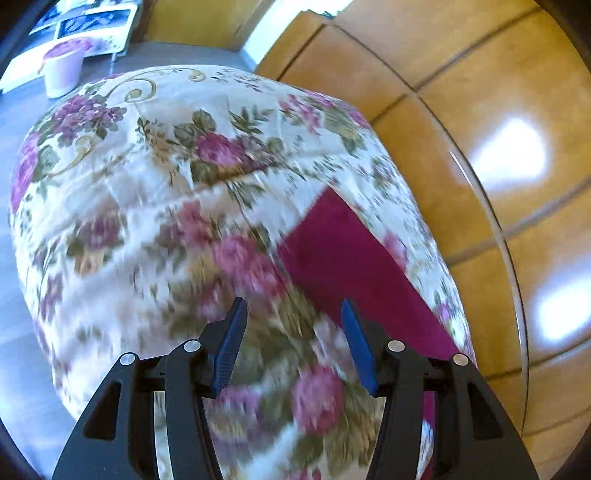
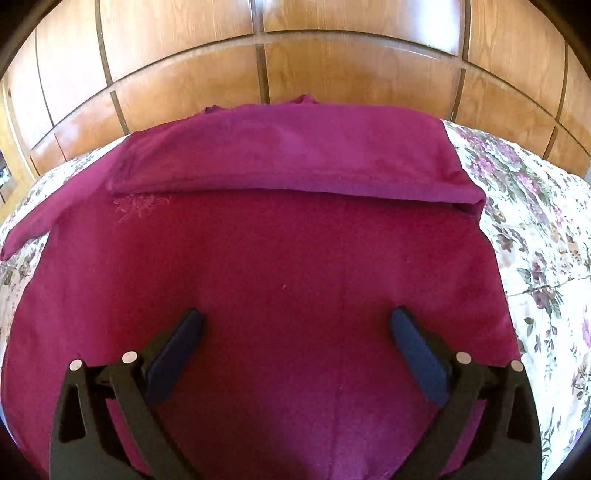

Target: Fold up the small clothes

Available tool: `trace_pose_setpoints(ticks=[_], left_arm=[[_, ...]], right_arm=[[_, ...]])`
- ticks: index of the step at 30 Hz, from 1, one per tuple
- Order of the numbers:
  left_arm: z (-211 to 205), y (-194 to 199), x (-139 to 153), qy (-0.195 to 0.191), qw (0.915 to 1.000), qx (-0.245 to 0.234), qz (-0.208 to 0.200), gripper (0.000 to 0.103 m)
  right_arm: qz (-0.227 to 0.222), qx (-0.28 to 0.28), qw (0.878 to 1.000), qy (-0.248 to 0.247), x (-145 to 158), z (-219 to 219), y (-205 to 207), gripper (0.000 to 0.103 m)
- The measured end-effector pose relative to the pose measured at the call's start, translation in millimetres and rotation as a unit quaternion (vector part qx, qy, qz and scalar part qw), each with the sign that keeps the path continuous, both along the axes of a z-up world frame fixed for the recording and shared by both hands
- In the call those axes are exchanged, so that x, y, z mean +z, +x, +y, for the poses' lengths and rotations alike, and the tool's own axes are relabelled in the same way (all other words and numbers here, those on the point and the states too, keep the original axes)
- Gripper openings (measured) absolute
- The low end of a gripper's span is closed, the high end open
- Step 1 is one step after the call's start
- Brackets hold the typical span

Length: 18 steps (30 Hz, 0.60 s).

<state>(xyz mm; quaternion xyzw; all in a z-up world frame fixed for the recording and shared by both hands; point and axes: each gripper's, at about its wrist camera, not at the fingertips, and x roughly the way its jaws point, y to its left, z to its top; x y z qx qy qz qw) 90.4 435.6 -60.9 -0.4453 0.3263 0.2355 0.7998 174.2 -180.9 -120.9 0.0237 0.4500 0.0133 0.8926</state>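
A magenta garment (image 2: 280, 251) lies flat on the floral bedspread (image 2: 535, 229). Its far part is folded over into a band (image 2: 288, 158), and a sleeve (image 2: 33, 225) sticks out at the left. My right gripper (image 2: 295, 332) is open and empty, hovering over the near part of the garment. In the left wrist view the garment (image 1: 351, 266) shows as a wedge at the right, and my left gripper (image 1: 291, 325) is open and empty above the bedspread (image 1: 147, 206), just left of the garment's edge. That view is blurred.
Glossy wooden wardrobe panels (image 2: 295, 55) stand close behind the bed and along its side (image 1: 498, 110). A grey floor (image 1: 22, 332) lies left of the bed, with a white pot of purple flowers (image 1: 64, 66) and a picture board (image 1: 85, 22) further back.
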Motion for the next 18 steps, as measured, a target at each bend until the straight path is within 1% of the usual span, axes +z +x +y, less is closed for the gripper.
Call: trace_pose_setpoints(ticks=[4,6,7,8,9,10,11,13,14,15,16,18], left_arm=[[20.3,18.5,-6.3,-0.018,0.9998,0.007,-0.004,0.052],[25.7,32.6,-12.9,-0.016,0.9999,-0.002,-0.002,0.048],[27.8,37.5,-15.5,-0.012,0.9999,-0.005,0.002,0.031],[28.0,46.4,-17.8,-0.003,0.9998,-0.01,0.015,0.024],[28.1,53.8,-19.5,0.001,0.9997,-0.014,0.022,0.014],[25.4,59.1,-18.7,0.004,0.9994,-0.019,0.03,0.009],[23.3,63.2,-16.4,0.005,0.9993,-0.022,0.031,0.009],[10.4,71.0,-4.6,0.012,0.9991,-0.04,0.008,0.009],[-7.3,73.8,10.5,0.024,0.9976,-0.062,-0.017,0.009],[-21.3,77.1,20.4,0.034,0.9957,-0.08,-0.031,0.009],[-34.8,79.2,29.0,0.042,0.9934,-0.097,-0.044,0.009],[-79.9,85.6,50.7,0.062,0.984,-0.148,-0.078,0.009]], right_arm=[[-0.002,0.0,1.0,-0.006,2.6,2.9,1.5,0.101],[-0.004,-0.001,1.0,-0.009,2.1,3.9,0.7,0.101],[-0.004,-0.001,1.0,-0.011,2.0,4.0,0.7,0.101],[-0.004,-0.001,1.0,-0.012,2.0,4.4,0.8,0.101],[-0.004,-0.001,1.0,-0.013,1.9,4.8,0.8,0.101],[-0.004,-0.001,1.0,-0.015,1.8,5.2,1.0,0.101],[-0.004,-0.001,1.0,-0.016,1.8,5.5,1.1,0.101],[-0.005,-0.002,1.0,-0.017,1.6,6.2,1.2,0.101],[-0.005,-0.002,1.0,-0.018,1.5,6.4,1.2,0.101],[-0.005,-0.002,1.0,-0.018,1.5,6.4,1.1,0.101],[-0.005,-0.001,1.0,-0.017,1.5,6.3,1.0,0.101],[-0.005,-0.002,1.0,-0.015,1.5,6.4,0.8,0.101]])
